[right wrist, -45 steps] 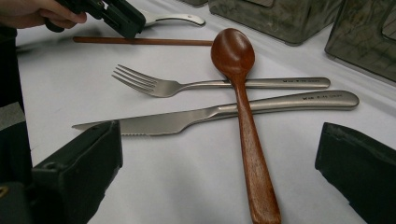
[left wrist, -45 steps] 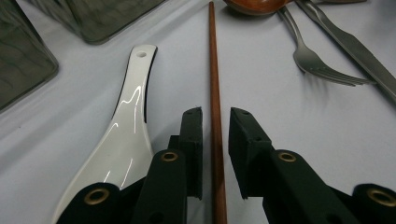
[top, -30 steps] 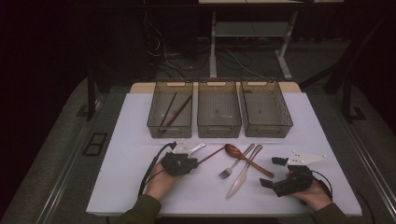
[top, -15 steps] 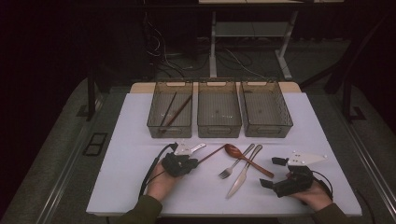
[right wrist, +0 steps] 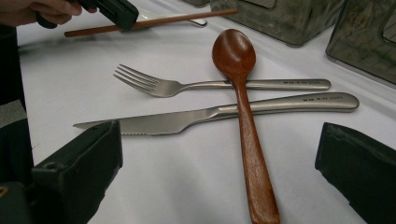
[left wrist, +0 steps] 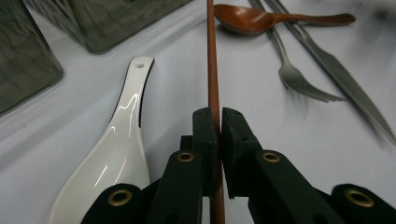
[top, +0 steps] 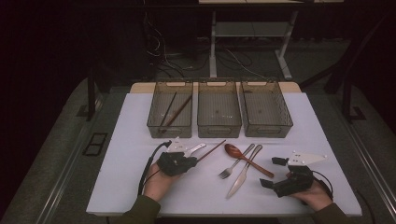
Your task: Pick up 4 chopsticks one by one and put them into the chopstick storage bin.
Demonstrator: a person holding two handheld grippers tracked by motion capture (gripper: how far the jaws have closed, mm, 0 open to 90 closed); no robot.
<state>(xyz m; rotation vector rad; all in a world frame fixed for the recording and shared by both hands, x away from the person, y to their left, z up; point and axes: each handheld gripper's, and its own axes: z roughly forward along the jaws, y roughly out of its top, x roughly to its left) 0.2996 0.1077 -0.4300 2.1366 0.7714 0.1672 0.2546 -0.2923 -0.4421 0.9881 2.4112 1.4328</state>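
Observation:
My left gripper (left wrist: 218,119) is shut on a brown chopstick (left wrist: 213,70), which runs straight out between the jaws over the white table. In the high view the left gripper (top: 189,161) sits at front left, with the chopstick (top: 212,149) pointing toward the bins. A white ceramic spoon (left wrist: 116,135) lies just beside it. My right gripper (right wrist: 215,140) is open at front right (top: 273,172), jaws wide apart and holding nothing. Ahead of it lie a wooden spoon (right wrist: 243,93), a fork (right wrist: 187,85) and a knife (right wrist: 210,114), the spoon's handle crossing the two metal handles.
Three clear plastic bins stand in a row at the back: the left bin (top: 154,119) holds two chopsticks (top: 180,112), while the middle bin (top: 218,125) and right bin (top: 266,127) look bare inside. The table's front edge runs just below both hands.

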